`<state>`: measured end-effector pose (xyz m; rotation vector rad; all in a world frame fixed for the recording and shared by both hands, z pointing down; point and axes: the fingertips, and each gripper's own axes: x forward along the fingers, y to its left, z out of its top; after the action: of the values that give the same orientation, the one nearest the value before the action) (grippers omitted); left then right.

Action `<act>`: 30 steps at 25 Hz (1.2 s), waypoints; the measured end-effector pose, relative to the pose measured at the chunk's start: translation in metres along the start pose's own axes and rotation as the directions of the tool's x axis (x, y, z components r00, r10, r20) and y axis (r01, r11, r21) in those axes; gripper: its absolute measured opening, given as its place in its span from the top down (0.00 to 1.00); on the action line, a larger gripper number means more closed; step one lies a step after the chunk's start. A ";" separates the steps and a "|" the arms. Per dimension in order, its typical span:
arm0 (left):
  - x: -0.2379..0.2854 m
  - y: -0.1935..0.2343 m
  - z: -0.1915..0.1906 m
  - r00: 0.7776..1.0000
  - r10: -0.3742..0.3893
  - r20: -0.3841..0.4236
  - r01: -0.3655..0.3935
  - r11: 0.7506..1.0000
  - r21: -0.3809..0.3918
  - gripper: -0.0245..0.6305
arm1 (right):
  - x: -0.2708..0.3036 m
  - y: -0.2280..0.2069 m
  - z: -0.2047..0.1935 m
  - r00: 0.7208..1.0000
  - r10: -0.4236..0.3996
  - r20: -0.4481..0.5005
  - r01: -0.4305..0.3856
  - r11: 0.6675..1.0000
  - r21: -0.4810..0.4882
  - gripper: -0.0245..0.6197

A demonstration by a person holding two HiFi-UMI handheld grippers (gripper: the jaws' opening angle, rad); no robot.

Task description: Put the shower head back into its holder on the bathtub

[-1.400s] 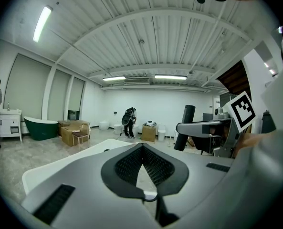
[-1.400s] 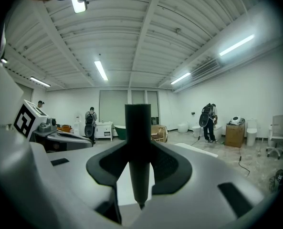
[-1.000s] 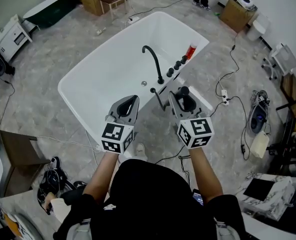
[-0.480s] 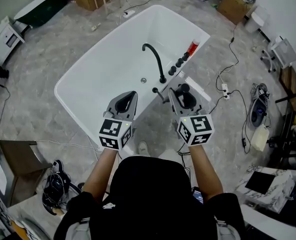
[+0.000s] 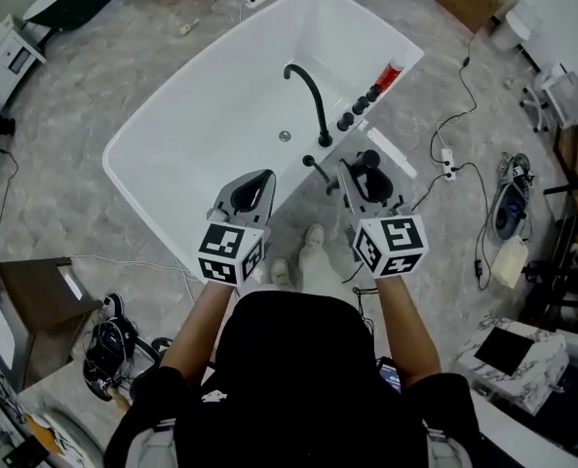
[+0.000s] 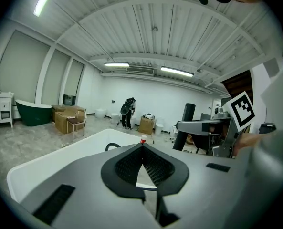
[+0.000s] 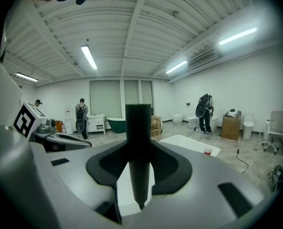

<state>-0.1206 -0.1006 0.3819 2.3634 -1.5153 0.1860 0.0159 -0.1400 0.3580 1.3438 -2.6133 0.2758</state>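
Observation:
The white bathtub [image 5: 123, 169] lies ahead of me in the head view, with a black arched faucet [image 5: 308, 96] and a row of black knobs [image 5: 359, 113] on its near right rim. Close to the faucet's base, a small black holder [image 5: 311, 161] stands on that rim. My right gripper [image 5: 368, 175] is shut on the black shower head [image 5: 368, 164], whose handle [image 7: 139, 142] stands upright between the jaws. It hovers just right of the holder. My left gripper [image 5: 257, 181] is shut on nothing, over the tub's near rim.
A red bottle [image 5: 393, 72] stands on the rim's far end. Cables and a power strip [image 5: 447, 159] lie on the floor at the right. My feet [image 5: 311, 239] are close to the tub's side. A person [image 6: 128, 109] and cardboard boxes [image 6: 65, 119] are far behind.
Both grippers have come down and nearer to the tub's rim. My feet have come into view below them. The right gripper's hold on the shower head is unchanged.

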 end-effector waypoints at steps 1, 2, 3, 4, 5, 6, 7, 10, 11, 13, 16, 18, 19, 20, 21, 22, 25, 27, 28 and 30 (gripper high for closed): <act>0.005 0.001 -0.001 1.000 0.003 -0.005 -0.003 1.000 -0.001 0.94 | 0.005 -0.003 -0.001 1.000 0.005 -0.001 -0.005 1.000 0.002 0.74; 0.011 0.003 -0.002 1.000 0.007 -0.008 -0.007 1.000 -0.002 0.94 | 0.010 -0.007 -0.002 1.000 0.010 -0.002 -0.010 1.000 0.005 0.74; 0.017 0.004 -0.002 1.000 0.011 -0.011 -0.011 1.000 -0.003 0.94 | 0.015 -0.011 -0.003 1.000 0.015 -0.004 -0.015 1.000 0.007 0.74; 0.022 0.005 -0.002 1.000 0.015 -0.013 -0.015 1.000 -0.005 0.94 | 0.020 -0.015 -0.005 1.000 0.020 -0.008 -0.020 1.000 0.008 0.74; 0.027 0.007 -0.002 1.000 0.020 -0.016 -0.020 1.000 -0.006 0.94 | 0.026 -0.018 -0.007 1.000 0.024 -0.014 -0.024 1.000 0.010 0.74; 0.033 0.009 -0.002 0.999 0.025 -0.019 -0.026 1.000 -0.006 0.94 | 0.032 -0.022 -0.009 0.999 0.029 -0.020 -0.028 1.000 0.012 0.74; 0.039 0.011 -0.001 0.999 0.032 -0.023 -0.032 0.999 -0.006 0.94 | 0.038 -0.027 -0.010 0.999 0.033 -0.028 -0.032 0.999 0.015 0.74; 0.058 0.015 0.000 0.998 0.053 -0.037 -0.053 0.999 -0.009 0.94 | 0.055 -0.043 -0.016 0.997 0.048 -0.053 -0.047 0.999 0.024 0.74; 0.065 0.016 0.001 0.997 0.060 -0.042 -0.061 0.998 -0.007 0.94 | 0.060 -0.048 -0.018 0.997 0.055 -0.061 -0.053 0.998 0.027 0.74; 0.078 0.019 0.000 0.996 0.069 -0.052 -0.069 0.998 -0.007 0.94 | 0.071 -0.056 -0.023 0.995 0.067 -0.078 -0.064 0.997 0.034 0.74; 0.096 0.020 -0.005 0.995 0.067 -0.071 -0.069 0.997 -0.034 0.94 | 0.087 -0.069 -0.034 0.991 0.080 -0.111 -0.076 0.996 0.039 0.74; 0.110 0.019 -0.011 0.994 0.068 -0.089 -0.072 0.996 -0.043 0.94 | 0.097 -0.079 -0.044 0.987 0.088 -0.135 -0.083 0.996 0.039 0.74; 0.117 0.019 -0.014 0.993 0.068 -0.098 -0.072 0.996 -0.045 0.94 | 0.102 -0.083 -0.049 0.985 0.091 -0.148 -0.086 0.996 0.037 0.74; 0.124 0.020 -0.018 0.992 0.068 -0.107 -0.074 0.996 -0.048 0.94 | 0.108 -0.087 -0.054 0.983 0.095 -0.159 -0.090 0.995 0.037 0.74; 0.130 0.022 -0.022 0.991 0.069 -0.116 -0.075 0.996 -0.051 0.94 | 0.114 -0.091 -0.060 0.980 0.099 -0.170 -0.093 0.995 0.039 0.74; 0.135 0.023 -0.027 0.990 0.069 -0.125 -0.077 0.995 -0.056 0.94 | 0.120 -0.093 -0.066 0.978 0.104 -0.181 -0.098 0.994 0.041 0.74; 0.148 0.029 -0.043 0.985 0.071 -0.156 -0.082 0.995 -0.065 0.94 | 0.135 -0.097 -0.085 0.969 0.121 -0.216 -0.113 0.992 0.051 0.74; 0.154 0.033 -0.052 0.982 0.074 -0.175 -0.087 0.994 -0.068 0.94 | 0.144 -0.098 -0.097 0.962 0.133 -0.240 -0.123 0.991 0.059 0.74; 0.156 0.035 -0.057 0.980 0.076 -0.183 -0.090 0.993 -0.071 0.94 | 0.148 -0.098 -0.103 0.958 0.139 -0.252 -0.127 0.990 0.061 0.74; 0.160 0.040 -0.067 0.977 0.081 -0.198 -0.099 0.992 -0.080 0.94 | 0.155 -0.098 -0.114 0.951 0.149 -0.271 -0.137 0.989 0.063 0.74</act>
<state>-0.0843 -0.2305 0.4982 2.1406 -1.5049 0.3527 0.0173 -0.2884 0.5149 1.0432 -2.4829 0.5059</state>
